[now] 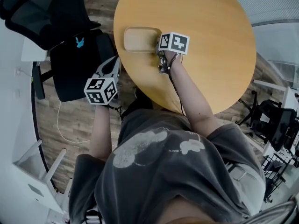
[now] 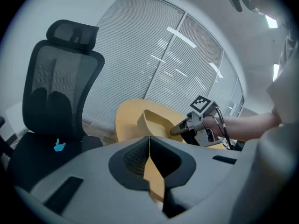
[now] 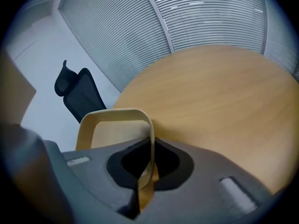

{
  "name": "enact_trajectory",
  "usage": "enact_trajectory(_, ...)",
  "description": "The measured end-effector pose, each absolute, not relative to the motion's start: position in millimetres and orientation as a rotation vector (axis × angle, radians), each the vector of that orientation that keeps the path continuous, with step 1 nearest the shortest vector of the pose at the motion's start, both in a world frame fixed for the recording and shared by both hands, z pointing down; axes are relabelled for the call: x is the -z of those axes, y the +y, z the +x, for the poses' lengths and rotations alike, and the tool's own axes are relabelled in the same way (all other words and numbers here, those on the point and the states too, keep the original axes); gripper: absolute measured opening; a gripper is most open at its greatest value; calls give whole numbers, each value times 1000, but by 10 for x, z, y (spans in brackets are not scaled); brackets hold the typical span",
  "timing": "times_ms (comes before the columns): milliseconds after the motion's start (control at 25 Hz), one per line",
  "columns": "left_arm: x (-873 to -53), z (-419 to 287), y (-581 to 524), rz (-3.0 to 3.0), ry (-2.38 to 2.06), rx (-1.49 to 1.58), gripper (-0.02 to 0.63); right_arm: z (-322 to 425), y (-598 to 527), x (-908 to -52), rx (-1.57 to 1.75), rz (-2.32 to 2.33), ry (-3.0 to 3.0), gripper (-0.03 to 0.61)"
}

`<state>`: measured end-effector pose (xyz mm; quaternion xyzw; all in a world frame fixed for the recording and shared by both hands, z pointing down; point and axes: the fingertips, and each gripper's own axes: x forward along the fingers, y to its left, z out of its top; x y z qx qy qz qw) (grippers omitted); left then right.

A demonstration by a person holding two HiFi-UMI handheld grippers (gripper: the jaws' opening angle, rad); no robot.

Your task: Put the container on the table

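Round wooden table: right claw pinching container rim.

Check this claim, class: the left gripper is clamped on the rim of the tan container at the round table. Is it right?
Not quite. It is the right gripper that is clamped on the rim of the tan container at the round table, as the right gripper view shows. The left gripper is shut on nothing.
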<state>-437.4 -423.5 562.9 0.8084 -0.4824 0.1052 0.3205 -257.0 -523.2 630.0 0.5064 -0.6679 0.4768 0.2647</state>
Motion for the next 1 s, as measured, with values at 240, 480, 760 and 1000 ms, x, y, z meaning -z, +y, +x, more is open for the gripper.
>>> enact_trajectory(240,-5675,-4414,-4341,2120,-1251,-272,-2,-2623,-5314,-6356,-1249,1395,-1739,5)
enact_trajectory(480,-5712,-4382,-4380,2118,-1228,-269,-2,-2611,-5342,-6370,-1229,1425,-1719,6)
enact_trajectory(760,-5742,-4416,-4435,2119,-1229,-283,-1,-2624,-5357,-6400,-1237,1414,-1714,18)
enact_trajectory(1000,-5751,-4457,-4422,2118,-1225,-282,-2,-2683,-5352,-6407,-1255,1400,-1735,34)
